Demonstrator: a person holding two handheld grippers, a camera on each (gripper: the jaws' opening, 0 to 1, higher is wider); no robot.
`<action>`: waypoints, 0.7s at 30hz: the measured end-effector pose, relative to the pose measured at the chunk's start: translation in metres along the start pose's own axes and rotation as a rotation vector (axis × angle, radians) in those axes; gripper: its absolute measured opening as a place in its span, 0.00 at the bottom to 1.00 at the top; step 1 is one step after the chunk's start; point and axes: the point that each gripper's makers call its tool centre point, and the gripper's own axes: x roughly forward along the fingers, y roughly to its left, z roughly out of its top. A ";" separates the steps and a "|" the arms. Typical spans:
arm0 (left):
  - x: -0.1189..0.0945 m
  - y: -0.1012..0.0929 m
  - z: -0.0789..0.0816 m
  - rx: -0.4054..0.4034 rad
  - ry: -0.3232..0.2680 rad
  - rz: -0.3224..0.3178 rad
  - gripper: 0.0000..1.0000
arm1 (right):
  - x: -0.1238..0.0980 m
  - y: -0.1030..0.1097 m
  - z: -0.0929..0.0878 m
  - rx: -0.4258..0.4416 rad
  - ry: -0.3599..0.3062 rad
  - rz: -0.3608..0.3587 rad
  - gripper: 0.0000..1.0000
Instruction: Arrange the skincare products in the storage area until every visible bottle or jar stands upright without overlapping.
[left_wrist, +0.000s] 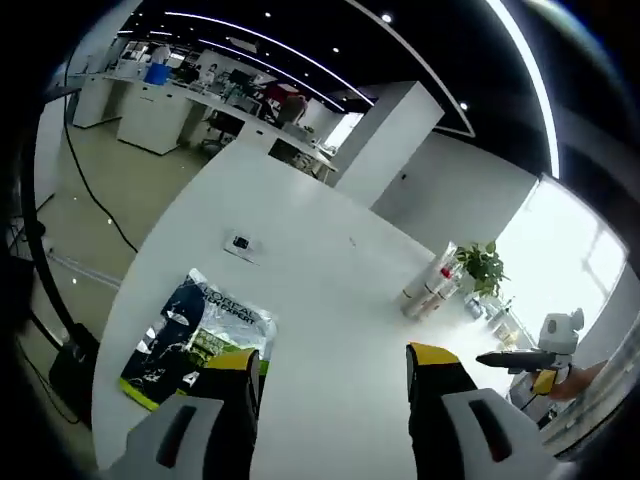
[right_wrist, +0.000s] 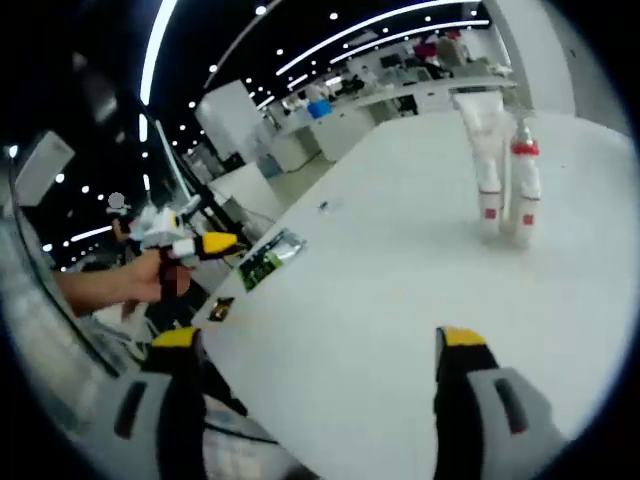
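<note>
A small cluster of white skincare bottles (right_wrist: 505, 180) with red bands and a red cap stands upright and close together on the white table (right_wrist: 380, 280), far ahead of my right gripper (right_wrist: 320, 345). That gripper is open with nothing between its jaws. The same bottles (left_wrist: 430, 285) show in the left gripper view beyond my left gripper (left_wrist: 335, 365), also open and holding nothing. A flat L'Oreal sachet pack (left_wrist: 200, 335), dark with green, lies on the table (left_wrist: 320, 250) by the left jaw. The pack (right_wrist: 265, 258) lies near the table's edge in the right gripper view.
A small dark flat item (left_wrist: 240, 243) lies mid-table. A potted plant (left_wrist: 483, 265) stands behind the bottles. The right gripper (left_wrist: 520, 358) enters the left gripper view, and a hand holds the left gripper (right_wrist: 195, 243) in the right gripper view. Office desks stand beyond.
</note>
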 end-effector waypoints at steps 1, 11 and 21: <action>0.001 0.007 0.002 0.038 0.011 0.040 0.79 | -0.002 -0.001 -0.002 0.001 0.000 -0.003 0.99; 0.018 0.065 0.005 0.319 0.243 0.225 1.00 | -0.007 -0.014 -0.001 0.094 -0.044 -0.029 0.99; 0.034 0.087 -0.038 0.460 0.481 0.264 1.00 | -0.026 -0.036 -0.002 0.148 -0.095 -0.072 0.99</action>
